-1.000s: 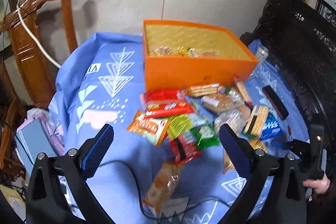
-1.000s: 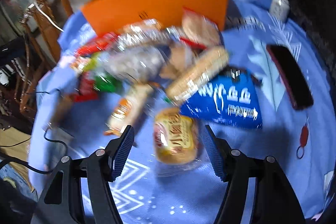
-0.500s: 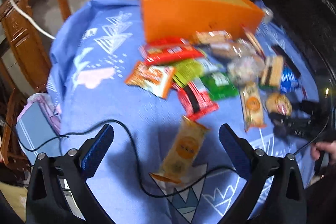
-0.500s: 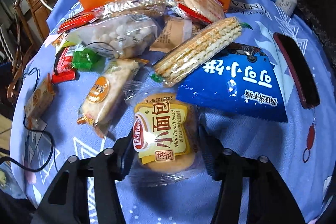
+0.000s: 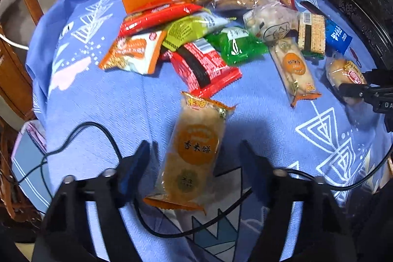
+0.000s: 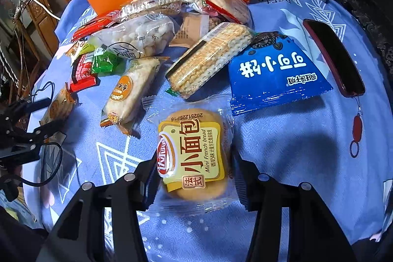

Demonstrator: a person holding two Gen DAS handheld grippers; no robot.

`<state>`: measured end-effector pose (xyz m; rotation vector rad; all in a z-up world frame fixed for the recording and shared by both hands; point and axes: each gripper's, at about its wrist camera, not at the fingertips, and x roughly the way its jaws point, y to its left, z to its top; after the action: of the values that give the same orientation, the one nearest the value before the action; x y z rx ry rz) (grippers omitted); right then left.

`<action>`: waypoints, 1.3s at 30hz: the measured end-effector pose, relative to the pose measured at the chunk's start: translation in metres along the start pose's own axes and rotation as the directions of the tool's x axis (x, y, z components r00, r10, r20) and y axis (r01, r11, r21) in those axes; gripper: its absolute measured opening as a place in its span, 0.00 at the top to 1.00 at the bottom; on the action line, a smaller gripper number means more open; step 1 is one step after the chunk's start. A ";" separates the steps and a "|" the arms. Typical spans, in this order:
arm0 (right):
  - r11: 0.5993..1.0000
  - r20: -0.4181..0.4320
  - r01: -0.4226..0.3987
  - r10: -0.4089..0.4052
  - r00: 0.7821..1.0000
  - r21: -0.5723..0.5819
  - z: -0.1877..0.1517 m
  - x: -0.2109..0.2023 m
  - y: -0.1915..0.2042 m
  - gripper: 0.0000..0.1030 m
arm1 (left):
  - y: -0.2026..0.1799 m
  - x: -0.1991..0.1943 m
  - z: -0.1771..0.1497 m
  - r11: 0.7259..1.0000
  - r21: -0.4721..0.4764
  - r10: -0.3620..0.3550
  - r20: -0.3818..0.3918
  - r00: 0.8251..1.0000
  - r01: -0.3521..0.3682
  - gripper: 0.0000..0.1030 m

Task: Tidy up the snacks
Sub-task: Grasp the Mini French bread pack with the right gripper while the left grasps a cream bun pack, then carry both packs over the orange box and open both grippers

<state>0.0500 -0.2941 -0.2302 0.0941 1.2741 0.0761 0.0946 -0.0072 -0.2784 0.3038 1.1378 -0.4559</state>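
Looking down, we find the rice cracker pack (image 5: pixel 194 154) between the left gripper (image 5: pixel 194 158) jaws, which have just been closing but stand clear of it. Our right gripper (image 6: pixel 194 178) pinches the mini bread pack (image 6: pixel 194 154) near the tablecloth's (image 6: pixel 294 151) front edge.

Both wrist views look steeply down, sharing the snack pile (image 5: pixel 221 41).

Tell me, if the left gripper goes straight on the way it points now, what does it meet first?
Most likely the rice cracker packet, which lies between the closing fingers of the left gripper, with the blue tablecloth under it. Whether the pads touch it already is unclear.
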 end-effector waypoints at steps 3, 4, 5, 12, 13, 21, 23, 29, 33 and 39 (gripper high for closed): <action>1.000 0.003 0.006 -0.006 1.000 -0.008 0.000 -0.001 0.001 0.49 | 0.002 0.005 -0.002 1.000 -0.017 -0.016 -0.008 1.000 0.016 0.43; 1.000 0.003 0.007 -0.007 1.000 -0.011 0.001 -0.001 0.002 0.49 | 0.002 0.006 -0.003 1.000 -0.017 -0.014 -0.007 1.000 0.014 0.49; 1.000 0.004 0.008 -0.008 1.000 -0.013 0.001 -0.001 0.003 0.49 | 0.002 0.006 -0.004 1.000 -0.013 -0.007 0.000 1.000 0.007 0.50; 1.000 0.020 0.006 -0.006 1.000 -0.002 0.000 -0.005 0.002 0.49 | 0.005 -0.002 -0.003 0.998 -0.041 -0.038 0.032 0.999 0.039 0.66; 1.000 0.023 -0.001 0.001 1.000 0.001 0.001 -0.006 0.001 0.49 | 0.006 -0.004 -0.002 0.998 -0.046 -0.042 0.038 0.998 0.043 0.66; 0.999 0.113 -0.051 0.051 0.992 -0.001 0.008 -0.035 0.003 0.49 | 0.008 -0.039 0.013 0.996 -0.070 -0.049 0.118 0.992 0.057 0.66; 0.998 0.130 -0.056 0.056 0.990 -0.007 0.012 -0.042 0.004 0.49 | 0.010 -0.047 0.017 0.996 -0.074 -0.048 0.135 0.990 0.059 0.66; 0.997 0.200 -0.077 0.079 0.977 -0.021 0.028 -0.070 0.011 0.49 | 0.008 -0.085 0.042 0.995 -0.070 -0.055 0.213 0.976 0.071 0.66; 0.996 0.278 -0.084 0.092 0.956 -0.042 0.049 -0.095 0.015 0.49 | 0.008 -0.107 0.068 0.994 -0.076 -0.055 0.261 0.964 0.077 0.66; 0.991 0.390 -0.113 0.134 0.911 -0.077 0.105 -0.126 0.018 0.49 | 0.017 -0.136 0.134 0.992 -0.092 -0.047 0.347 0.937 0.084 0.66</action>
<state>0.1136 -0.2934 -0.0781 0.1375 0.8597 0.1905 0.1636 -0.0270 -0.1001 0.0866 0.8262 -0.4845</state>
